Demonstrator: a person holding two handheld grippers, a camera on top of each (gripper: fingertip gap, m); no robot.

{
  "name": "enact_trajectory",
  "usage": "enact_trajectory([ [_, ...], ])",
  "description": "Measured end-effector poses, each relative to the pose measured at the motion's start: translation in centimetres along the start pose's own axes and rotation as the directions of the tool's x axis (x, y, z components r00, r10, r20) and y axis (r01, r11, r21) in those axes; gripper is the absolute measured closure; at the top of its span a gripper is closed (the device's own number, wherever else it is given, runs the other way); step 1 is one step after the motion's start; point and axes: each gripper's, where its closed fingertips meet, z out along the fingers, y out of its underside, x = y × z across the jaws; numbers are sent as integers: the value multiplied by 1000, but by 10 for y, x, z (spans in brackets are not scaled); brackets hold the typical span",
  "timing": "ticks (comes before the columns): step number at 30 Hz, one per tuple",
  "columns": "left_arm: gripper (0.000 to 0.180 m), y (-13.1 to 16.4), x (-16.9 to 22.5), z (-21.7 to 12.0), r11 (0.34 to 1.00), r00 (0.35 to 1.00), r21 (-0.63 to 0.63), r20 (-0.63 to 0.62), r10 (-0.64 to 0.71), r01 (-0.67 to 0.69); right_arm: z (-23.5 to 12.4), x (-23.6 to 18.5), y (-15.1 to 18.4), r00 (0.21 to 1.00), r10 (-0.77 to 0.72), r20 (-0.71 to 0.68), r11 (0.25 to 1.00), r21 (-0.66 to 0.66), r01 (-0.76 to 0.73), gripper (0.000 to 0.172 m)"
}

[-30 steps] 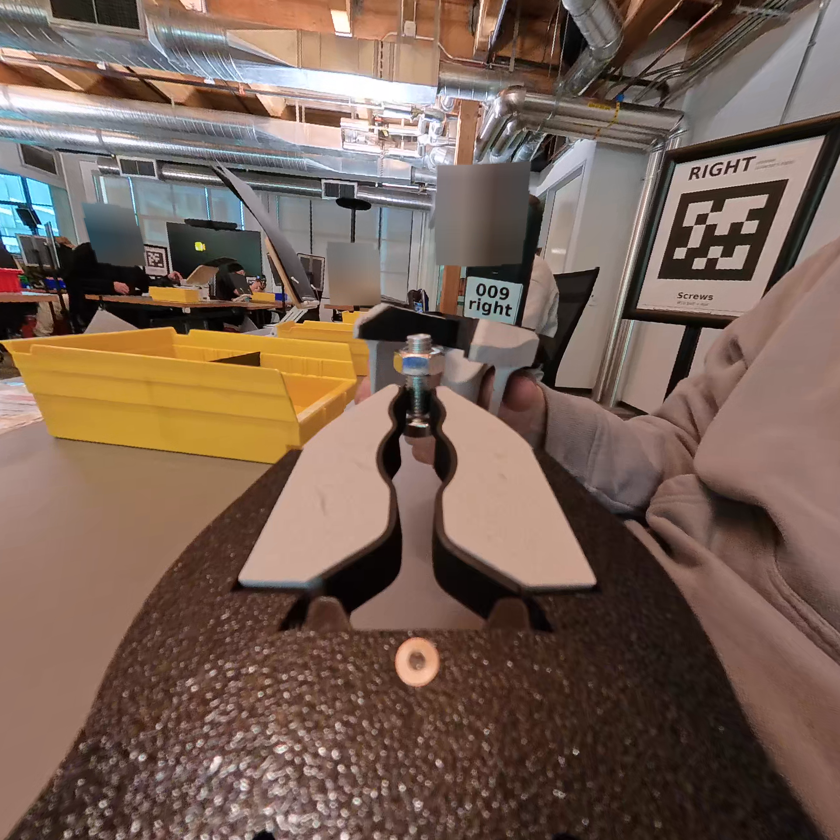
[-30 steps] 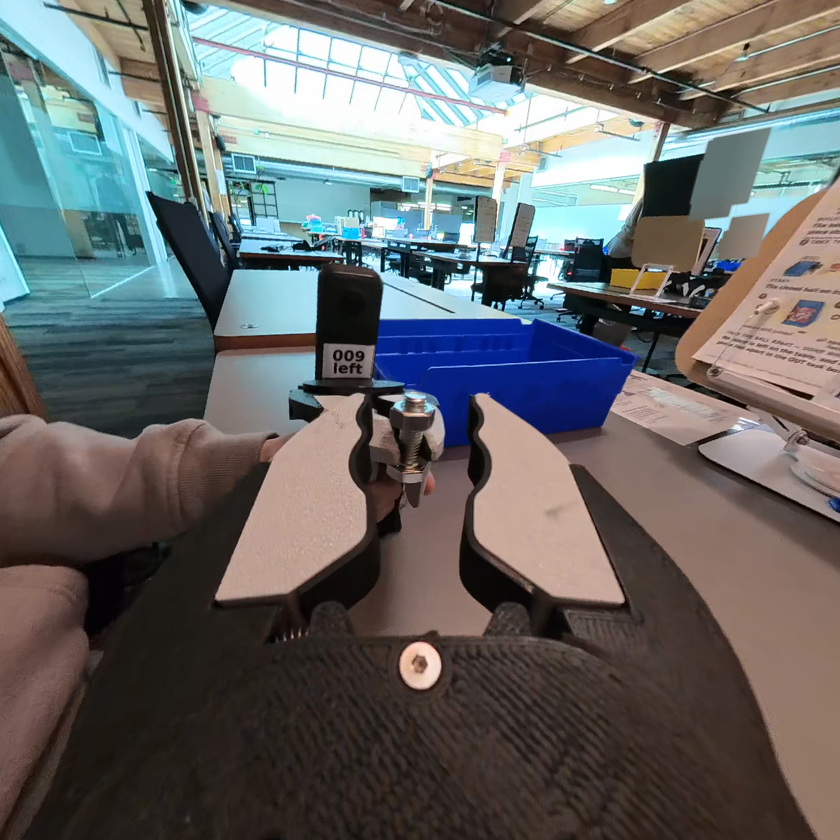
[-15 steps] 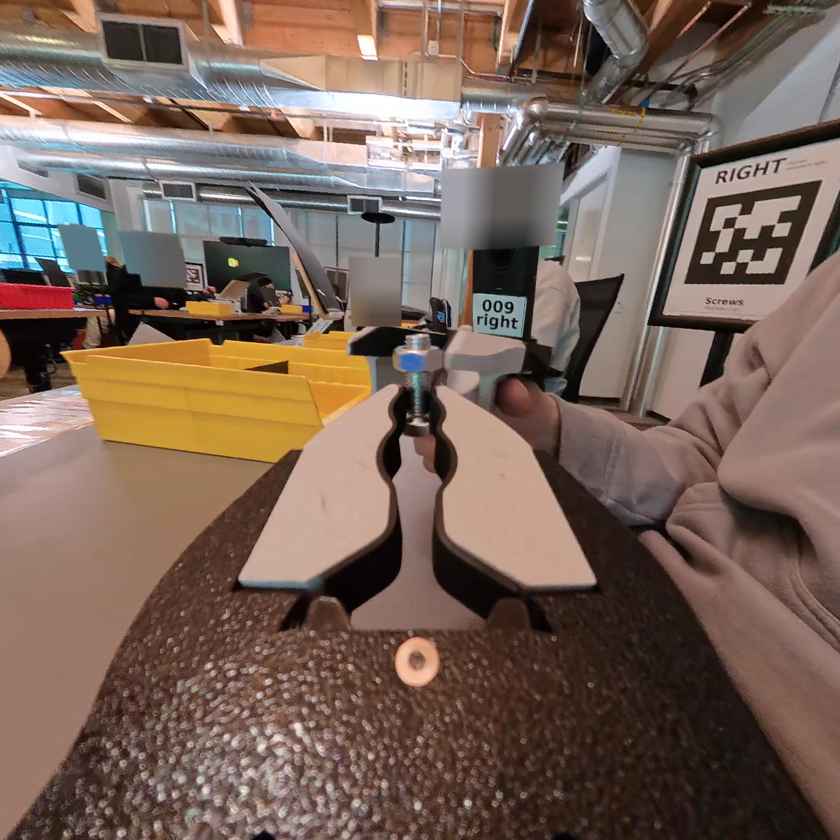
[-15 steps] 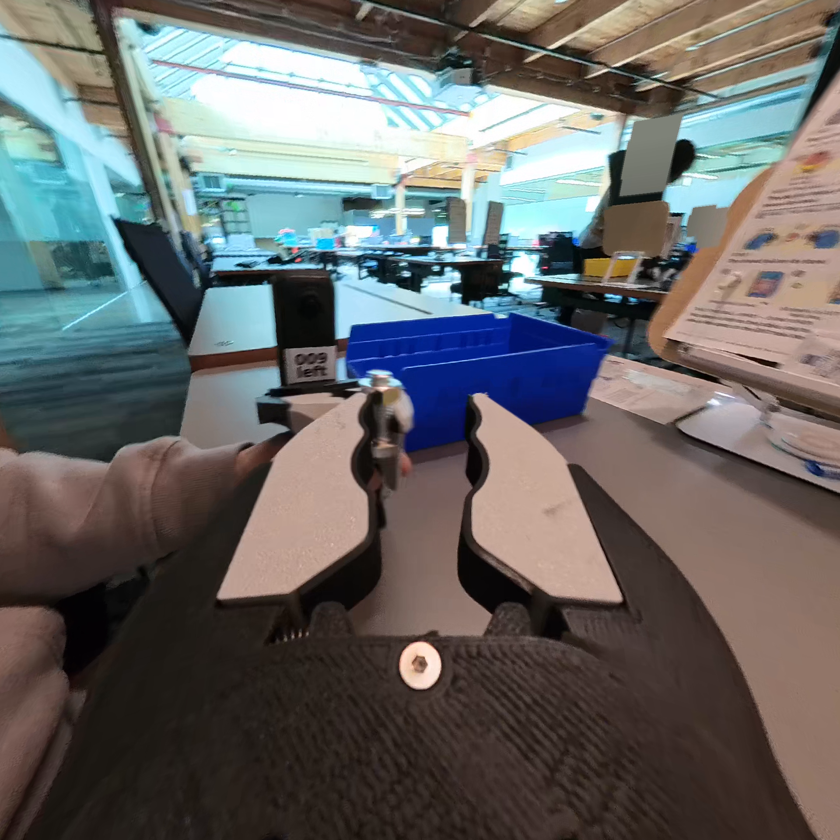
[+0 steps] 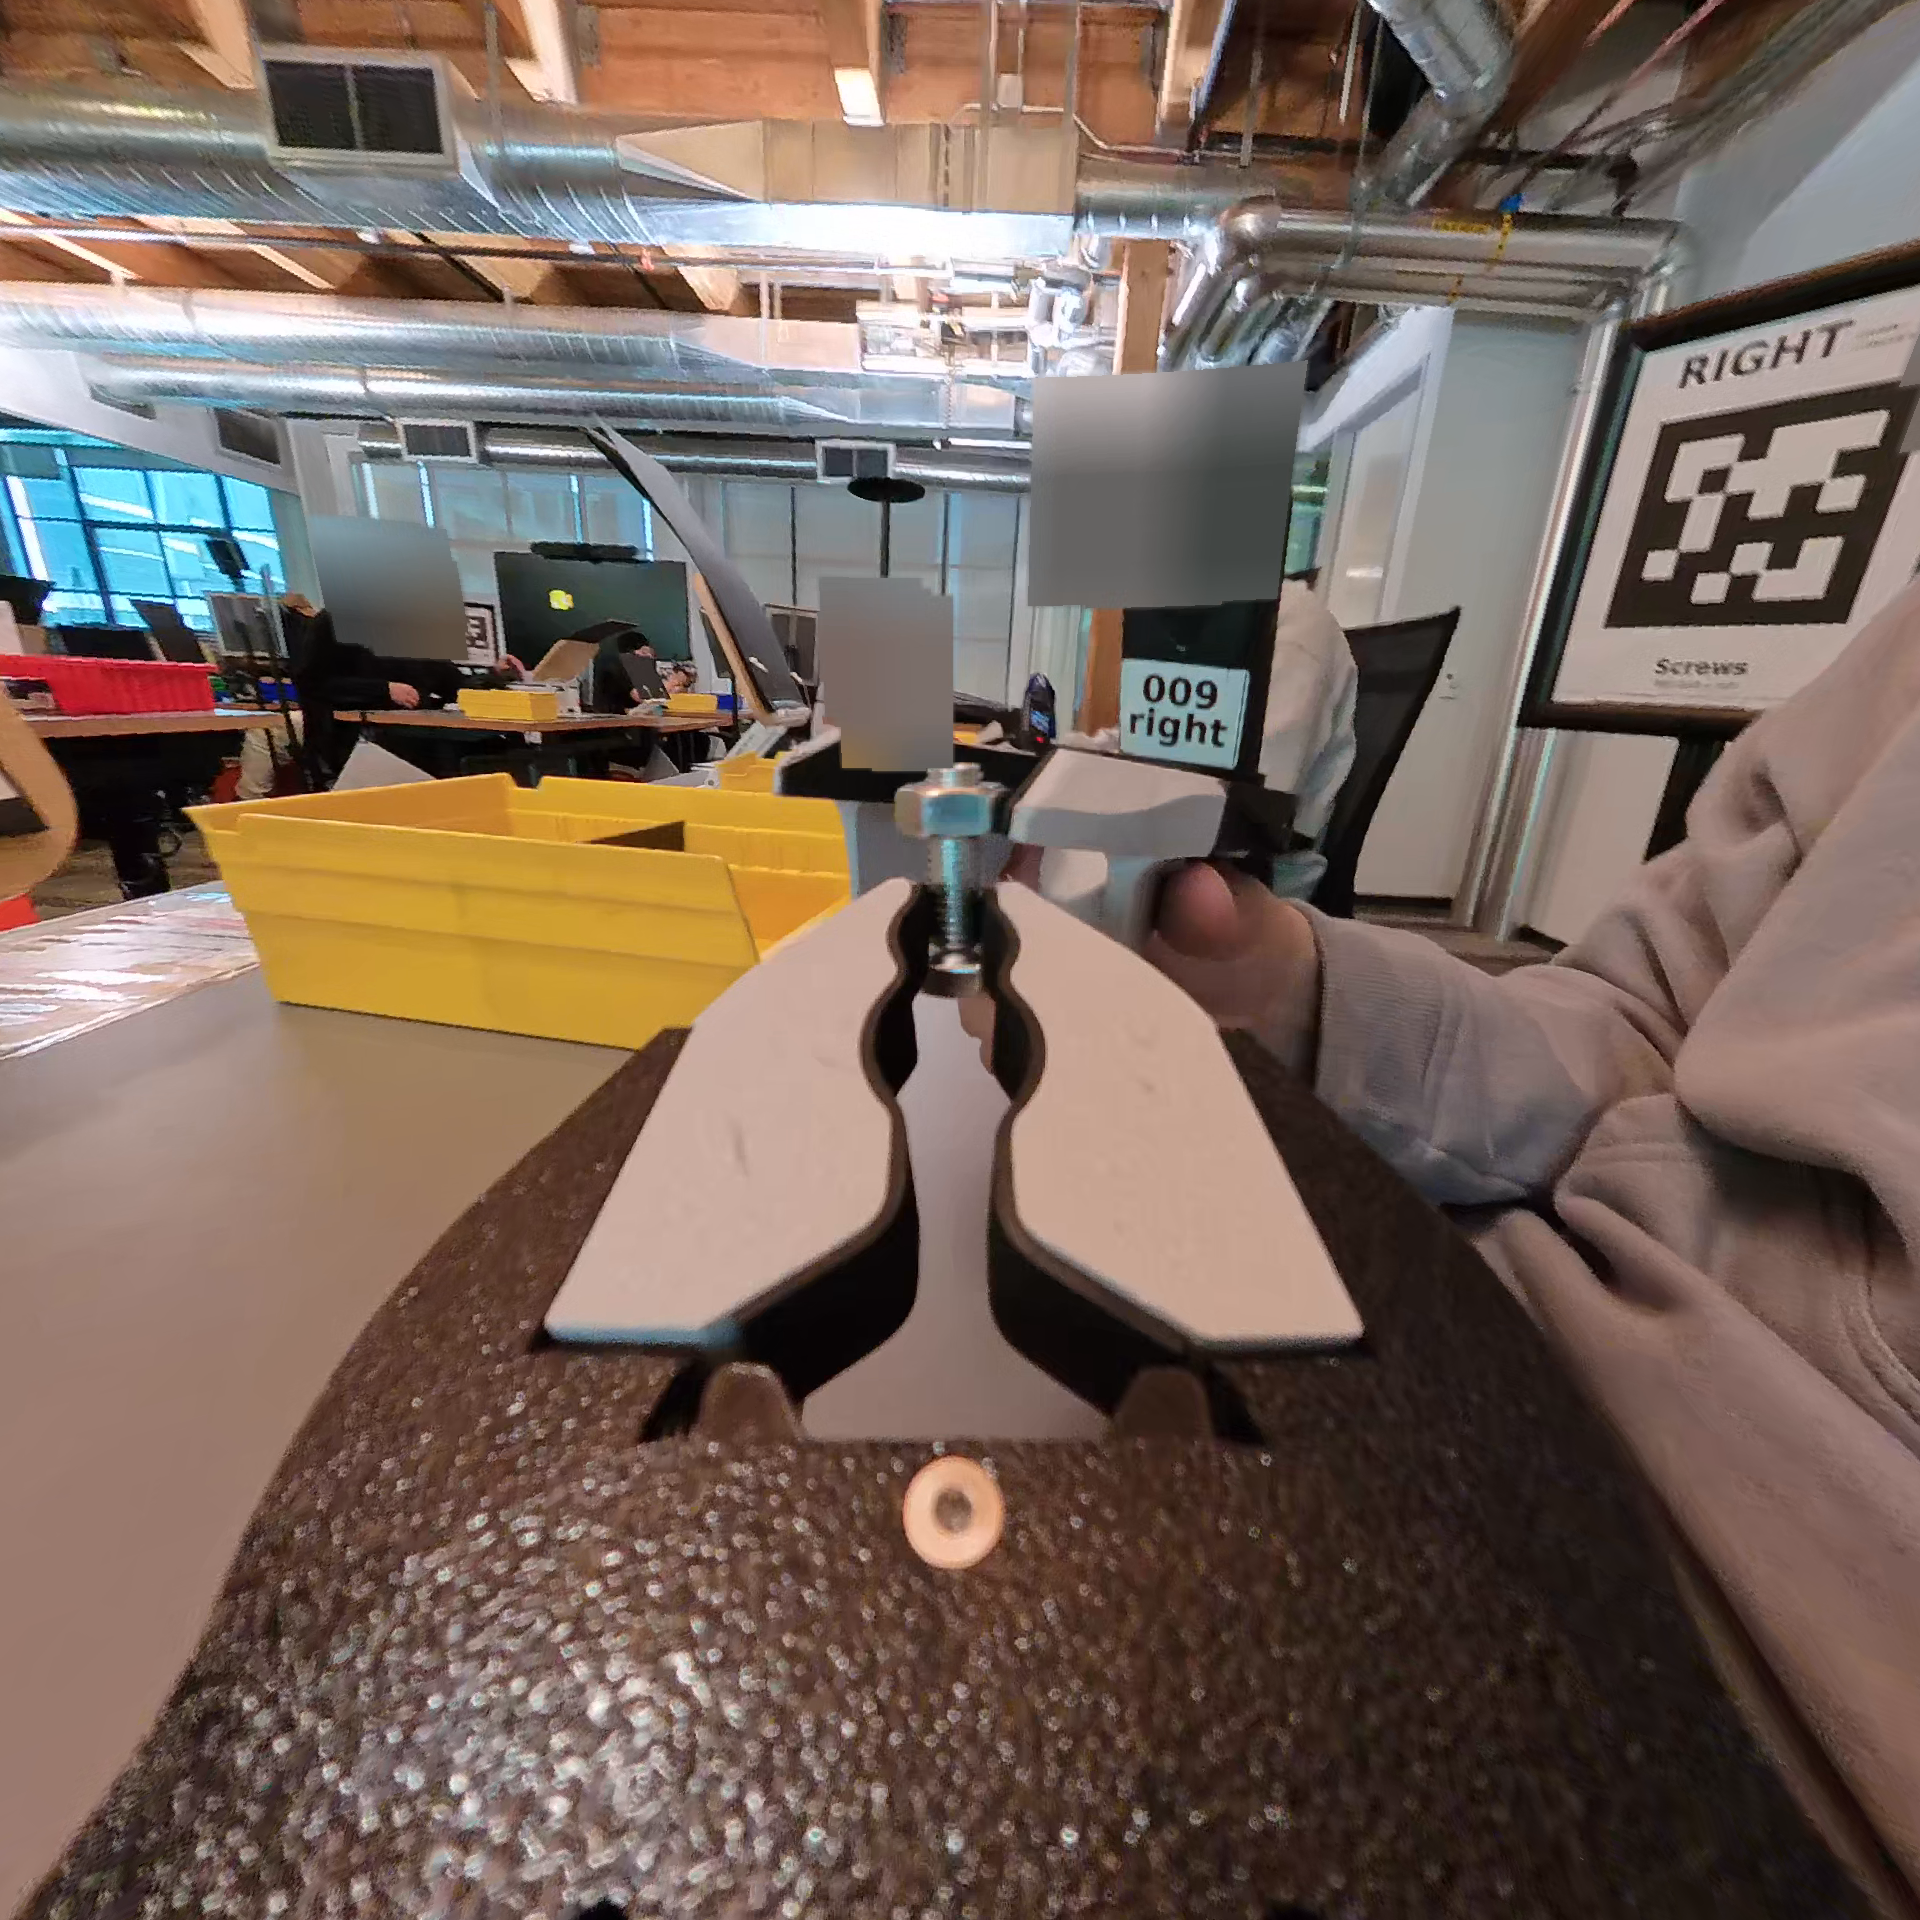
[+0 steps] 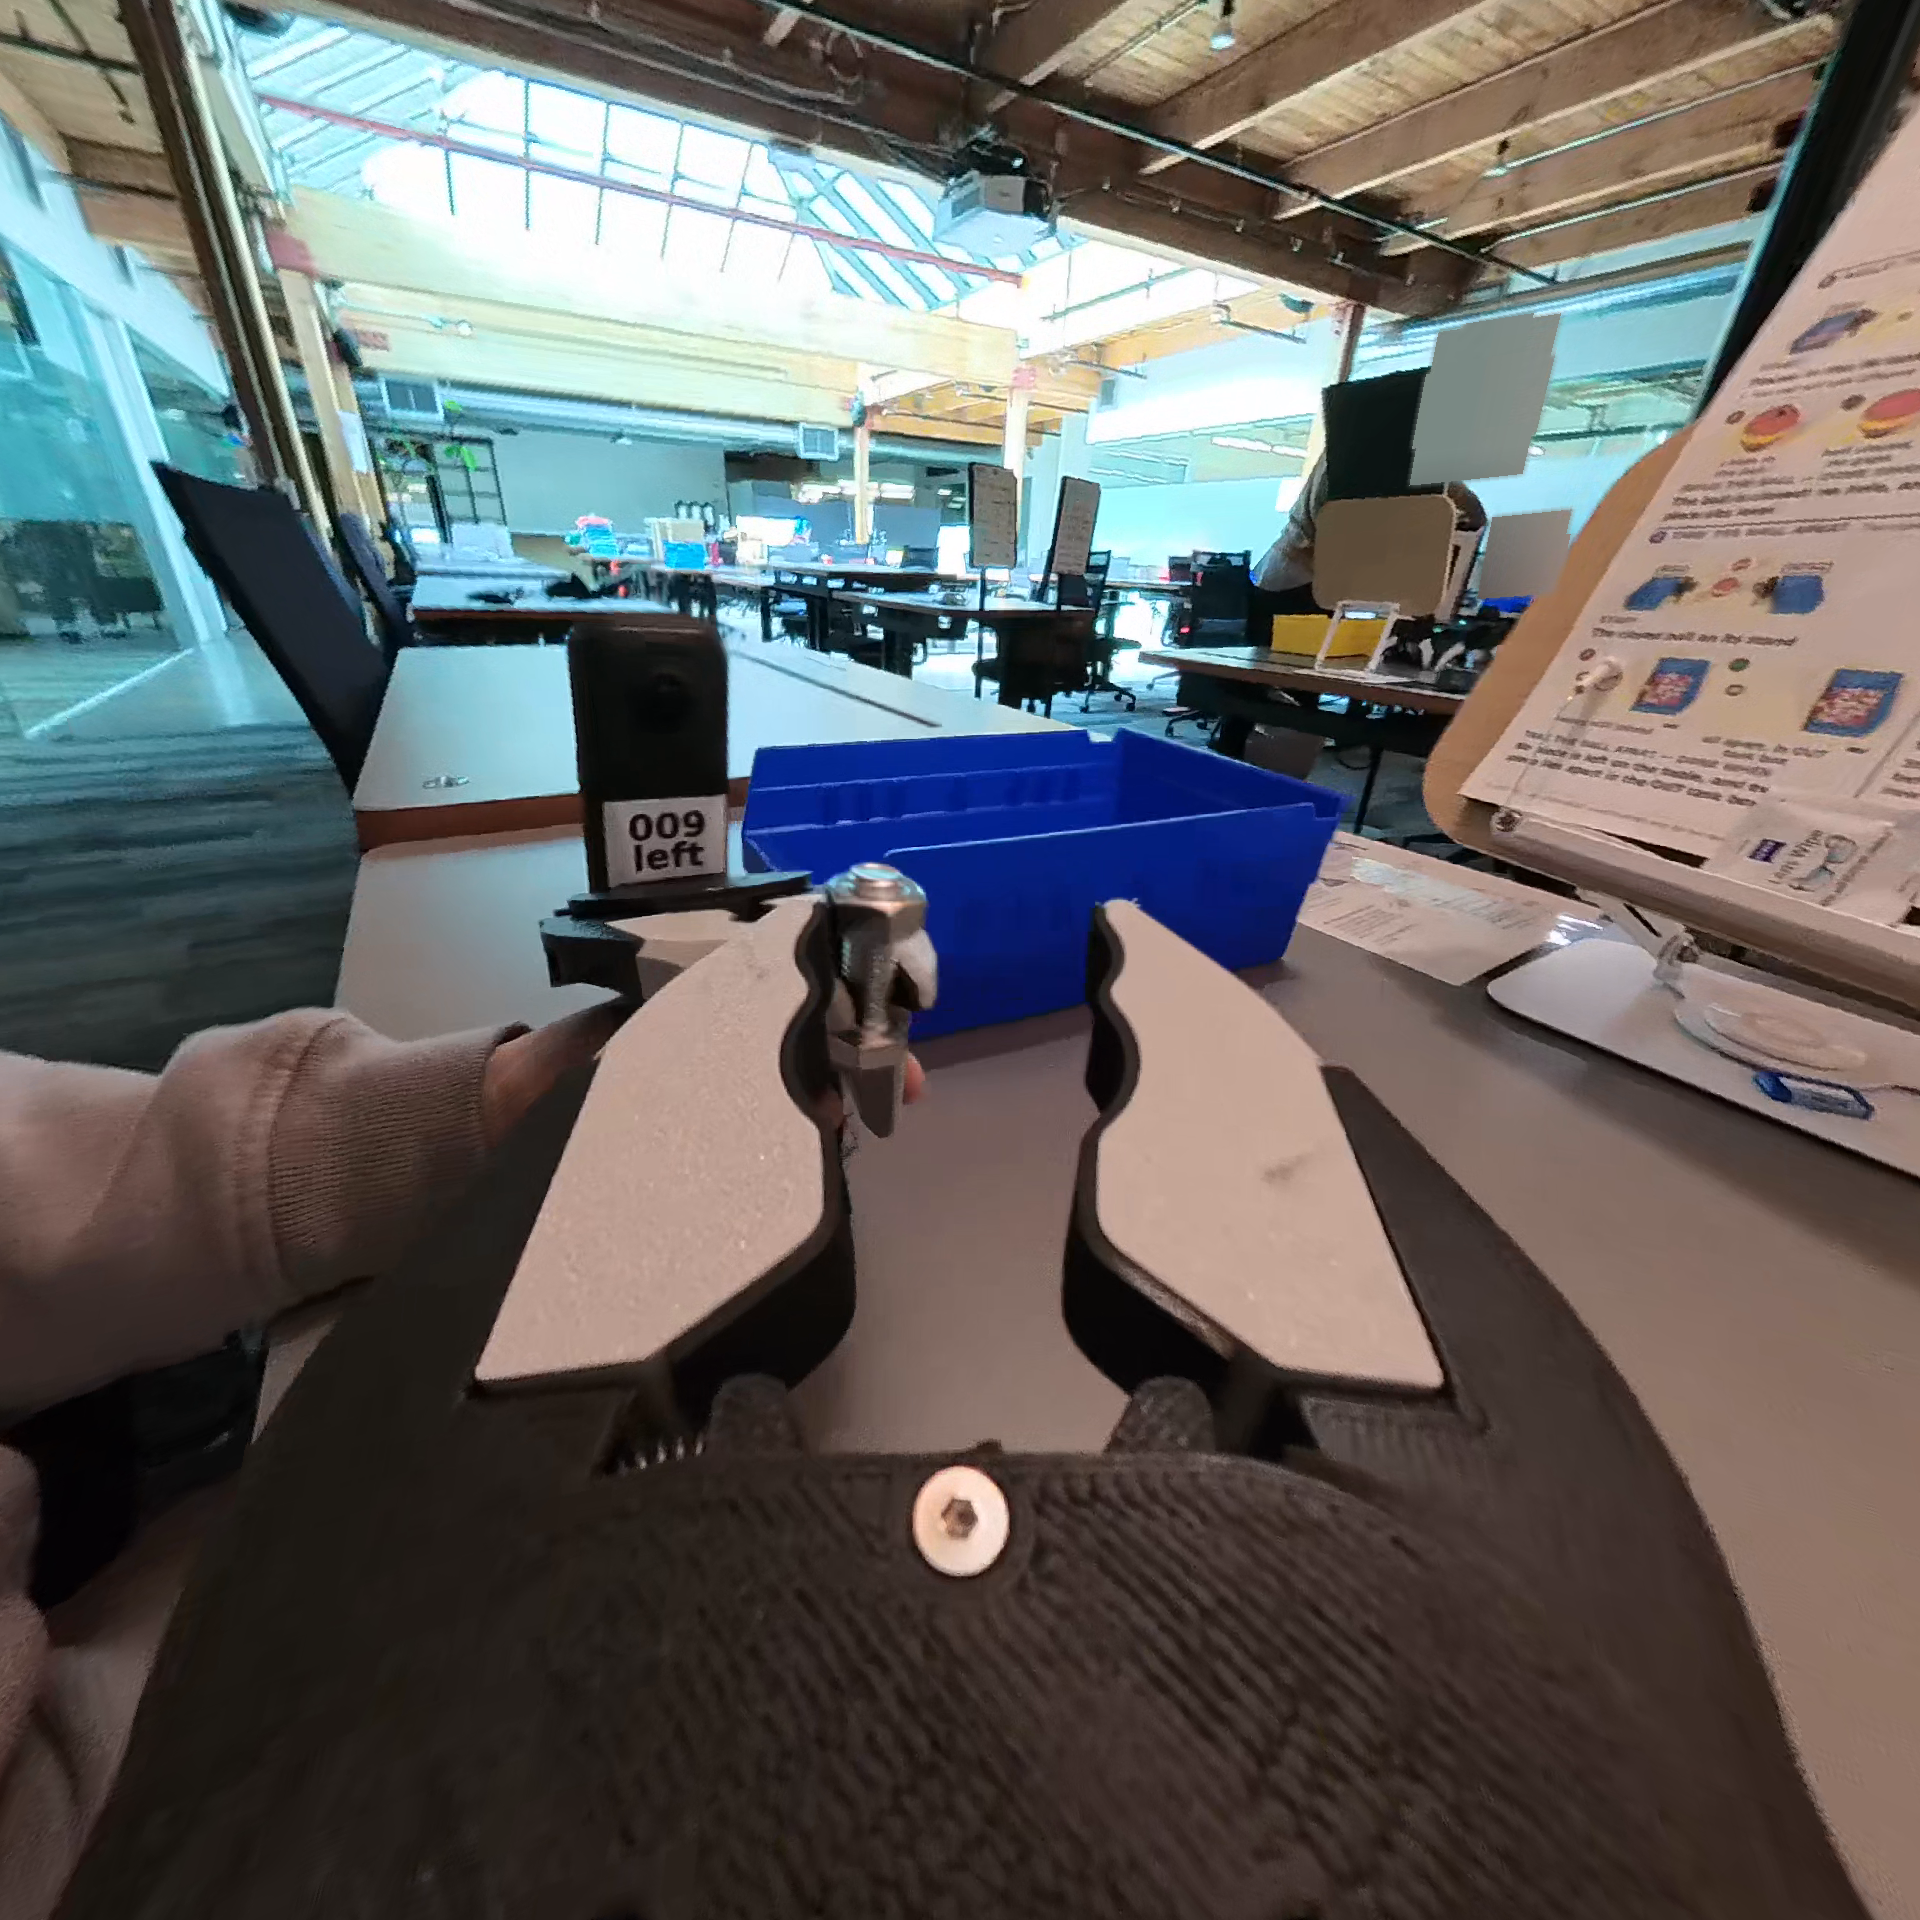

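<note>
My left gripper (image 5: 954, 920) is shut on a silver bolt (image 5: 952, 902) and holds it upright above the grey table (image 5: 208, 1195). A hex nut (image 5: 951, 810) sits at the bolt's top end. My right gripper (image 6: 951, 935) is open. In the right wrist view the bolt (image 6: 871, 982) and its nut (image 6: 876, 906) stand right beside the right gripper's left finger (image 6: 717, 1039), while the right finger (image 6: 1195, 1049) is well clear of them. In the left wrist view the right gripper's fingers (image 5: 1117, 805) flank the nut.
A yellow bin (image 5: 499, 894) stands on the table behind the left gripper. A blue bin (image 6: 1039, 862) stands behind the right gripper. A framed sign on a stand (image 5: 1766, 499) and an instruction board (image 6: 1745, 582) stand at the sides. A person's sleeves show in both views. Left and right tips are no more than a few centimetres apart.
The right gripper's jaws have widened, and the bolt now sits against its left finger rather than between both. The left gripper has kept its hold on the bolt.
</note>
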Motion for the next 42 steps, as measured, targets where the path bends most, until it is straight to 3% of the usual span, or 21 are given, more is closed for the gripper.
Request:
enact_trajectory([
  [1, 172, -4, -1, -2, 1000, 1000, 27, -3, -9, 9, -4, 9, -2, 999, 32, -32, 999, 14, -32, 129],
  [2, 172, -8, 0, -4, 998, 1000, 54, -12, -15, 15, -10, 27, -2, 991, 70, -115, 997, 30, -67, 146],
  [3, 172, -9, 0, -5, 998, 1000, 65, -9, -19, 20, -16, 39, -3, 982, 101, -159, 994, 60, -93, 138],
  [5, 172, -8, -1, -4, 998, 1000, 53, -7, -20, 20, -21, 37, -8, 987, 136, -89, 988, 89, -128, 136],
  [10, 172, 2, 3, 2, 1000, 1000, -14, -14, 22, -22, -3, -7, -18, 995, 71, 63, 993, 87, -77, 131],
  [13, 172, 4, 5, 3, 999, 999, -26, -23, 30, -31, 7, -11, -5, 1000, 6, 18, 999, 38, -7, 133],
  [18, 172, -2, -5, -2, 1000, 1000, 14, 25, 1, -2, -2, 15, -4, 996, 79, -52, 996, 51, -76, 116],
  [19, 172, -7, -4, -4, 999, 1000, 48, 16, -4, 3, -7, 28, -2, 989, 87, -121, 996, 44, -82, 137],
  [20, 172, -11, -4, -6, 997, 1000, 77, 11, -16, 15, -10, 36, -1, 985, 67, -158, 997, 41, -61, 130],
  [25, 172, -5, -5, -3, 999, 1000, 40, 23, -5, 4, -7, 5, -19, 993, 111, 28, 989, 100, -113, 125],
  [27, 172, 0, -3, 0, 1000, 1000, 5, 19, 15, -16, 1, -6, -18, 996, 86, 38, 992, 88, -89, 126],
  [31, 172, 2, 0, 2, 999, 999, -10, 11, 31, -31, 8, -3, -2, 1000, 15, -25, 1000, 15, -15, 128],
  [34, 172, -4, -6, -4, 999, 999, 36, 34, 2, -3, 2, 9, -5, 997, 64, -44, 997, 38, -62, 121],
  [35, 172, -9, -6, -6, 998, 1000, 65, 27, -5, 4, -3, 24, -3, 990, 85, -116, 996, 37, -81, 140],
  [37, 172, -12, -6, -8, 996, 999, 91, 28, -19, 17, -13, 46, 2, 975, 104, -196, 994, 40, -98, 133],
  [42, 172, -2, -4, -1, 1000, 1000, 24, 26, 12, -12, -4, 3, -18, 982, 179, 66, 976, 116, -186, 125],
])
